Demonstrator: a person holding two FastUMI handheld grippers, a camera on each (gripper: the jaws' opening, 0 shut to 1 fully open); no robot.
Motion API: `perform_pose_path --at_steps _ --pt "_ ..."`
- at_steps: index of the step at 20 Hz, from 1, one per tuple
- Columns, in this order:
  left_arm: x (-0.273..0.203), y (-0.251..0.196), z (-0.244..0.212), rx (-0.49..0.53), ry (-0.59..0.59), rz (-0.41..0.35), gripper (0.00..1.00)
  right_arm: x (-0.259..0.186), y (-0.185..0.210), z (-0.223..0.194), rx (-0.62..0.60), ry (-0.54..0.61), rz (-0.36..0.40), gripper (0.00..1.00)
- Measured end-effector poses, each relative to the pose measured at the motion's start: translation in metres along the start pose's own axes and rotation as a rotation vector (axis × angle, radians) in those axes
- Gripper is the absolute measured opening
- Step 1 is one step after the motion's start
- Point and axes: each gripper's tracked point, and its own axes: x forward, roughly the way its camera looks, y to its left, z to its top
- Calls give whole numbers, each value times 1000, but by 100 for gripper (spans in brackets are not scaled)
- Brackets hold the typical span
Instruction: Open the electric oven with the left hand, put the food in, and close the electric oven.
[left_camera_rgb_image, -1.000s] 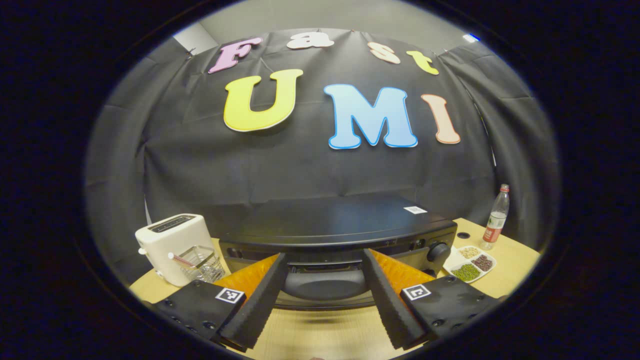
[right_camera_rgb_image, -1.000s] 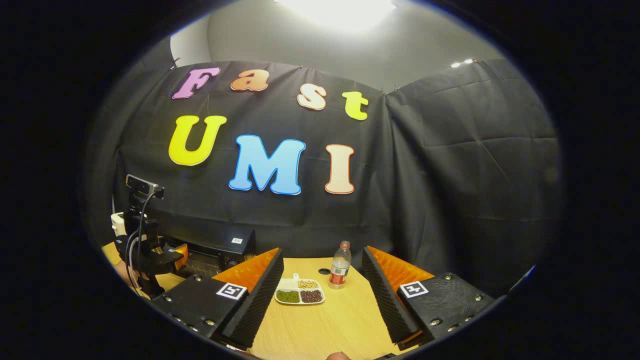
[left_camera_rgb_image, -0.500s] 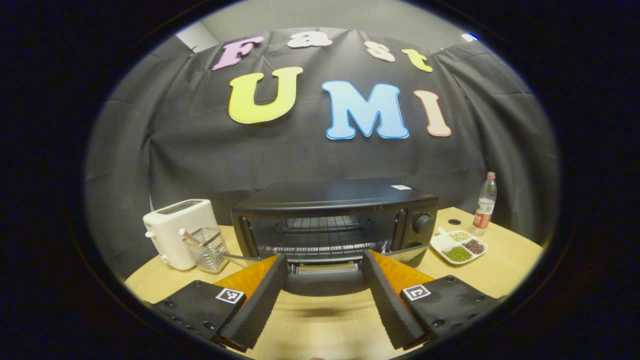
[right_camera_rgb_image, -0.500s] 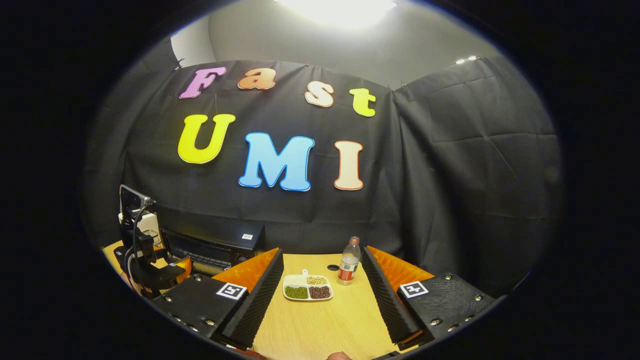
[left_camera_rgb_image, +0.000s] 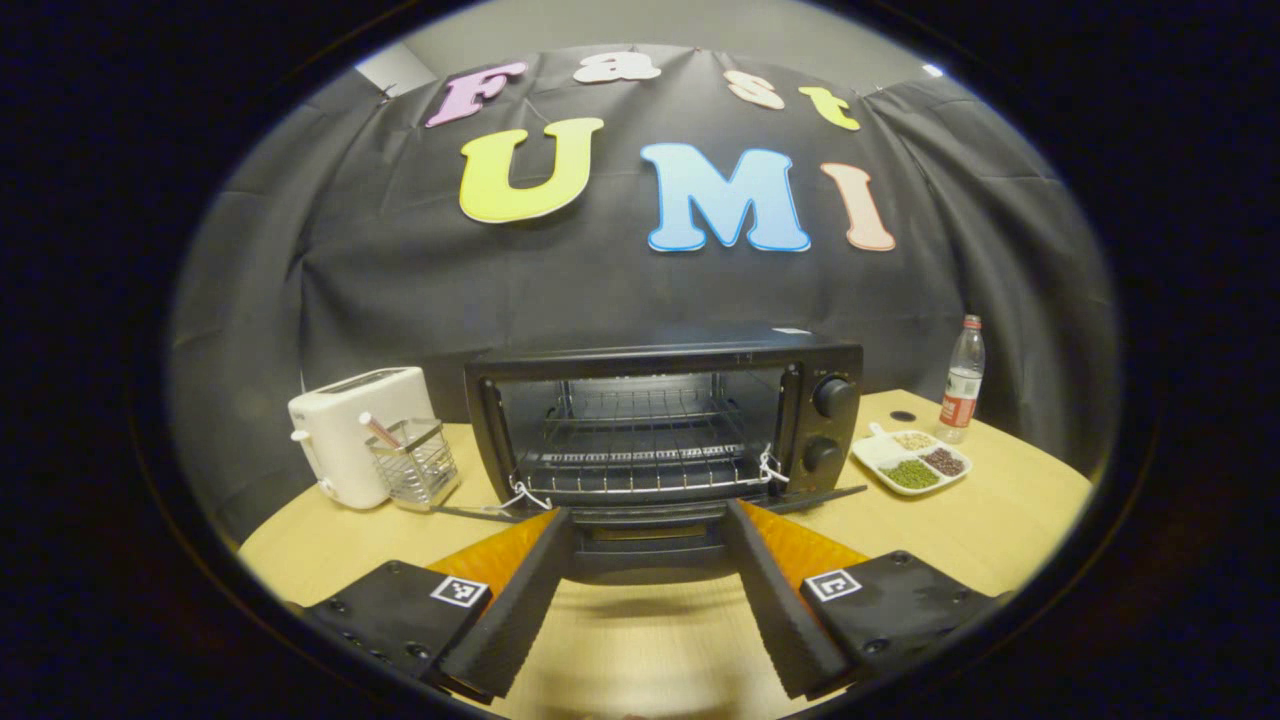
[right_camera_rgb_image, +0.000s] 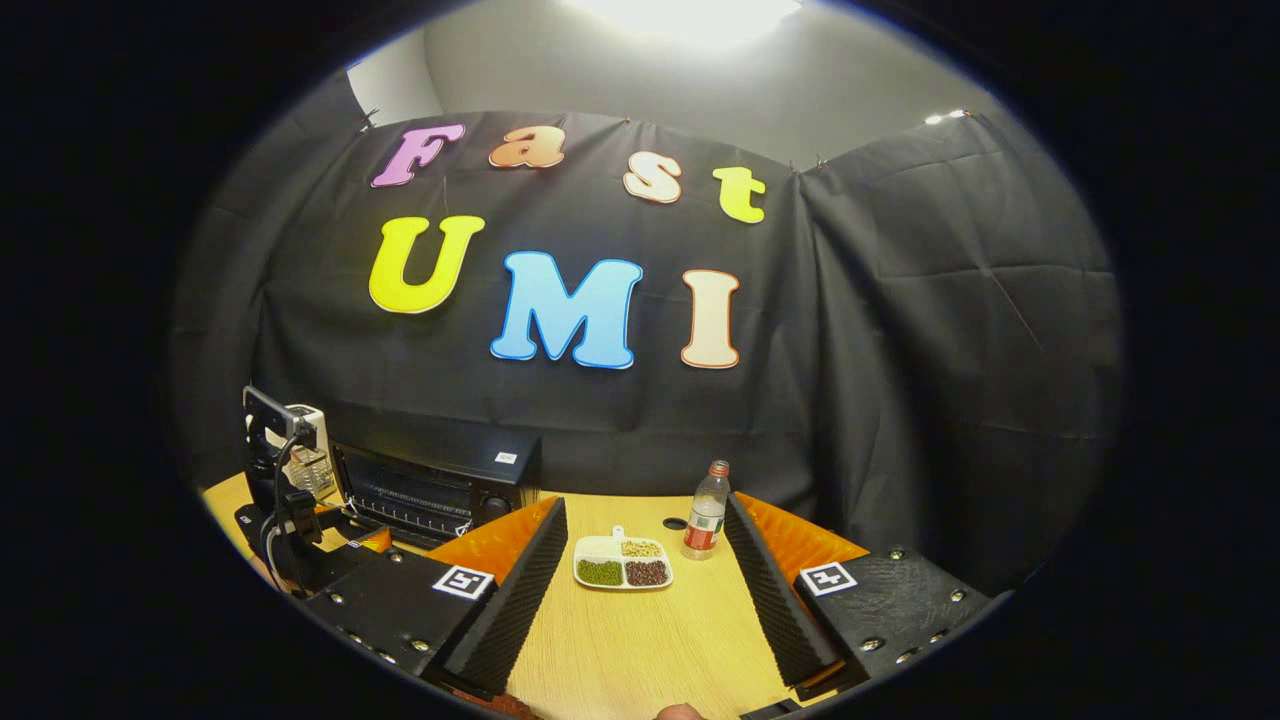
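From left to right: a smooth pale toaster (left_camera_rgb_image: 350, 430), a wire-mesh basket (left_camera_rgb_image: 415, 470), then the boxy black oven (left_camera_rgb_image: 660, 420), door (left_camera_rgb_image: 650, 545) folded down flat between my left gripper (left_camera_rgb_image: 645, 590)'s ridged, wide-spread fingers, which grip nothing I can see. I should let the door rest fully before withdrawing. My right gripper (right_camera_rgb_image: 640, 590), spread and empty, frames the glossy divided dish (right_camera_rgb_image: 622, 560) of beans; I'll pinch its rim level.

Black electric oven (left_camera_rgb_image: 665, 420) stands open on the table, beside a divided food tray (left_camera_rgb_image: 908, 463).
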Motion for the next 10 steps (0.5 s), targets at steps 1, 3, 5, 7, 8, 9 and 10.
perform_pose_path --at_steps 1,3,5,7,8,9,10 --pt "-1 -1 -6 -2 10 -1 99 0 1 -3 1 8 4 95" --pt "-5 -2 -20 -11 38 -4 99 0 3 -5 2 18 10 95" --pt "-9 -3 -41 -14 84 -10 99 0 8 -5 -5 19 20 95" --pt "-11 -6 -60 -17 122 -19 99 1 12 -6 -13 21 30 95" --pt "-12 -6 -63 -14 128 -24 100 2 14 -6 -15 25 36 95" --pt "-15 -8 -64 -11 129 -32 99 3 16 -7 -16 30 41 95" --pt "-20 -9 -61 -7 124 -40 99 2 17 -9 -16 32 46 95"
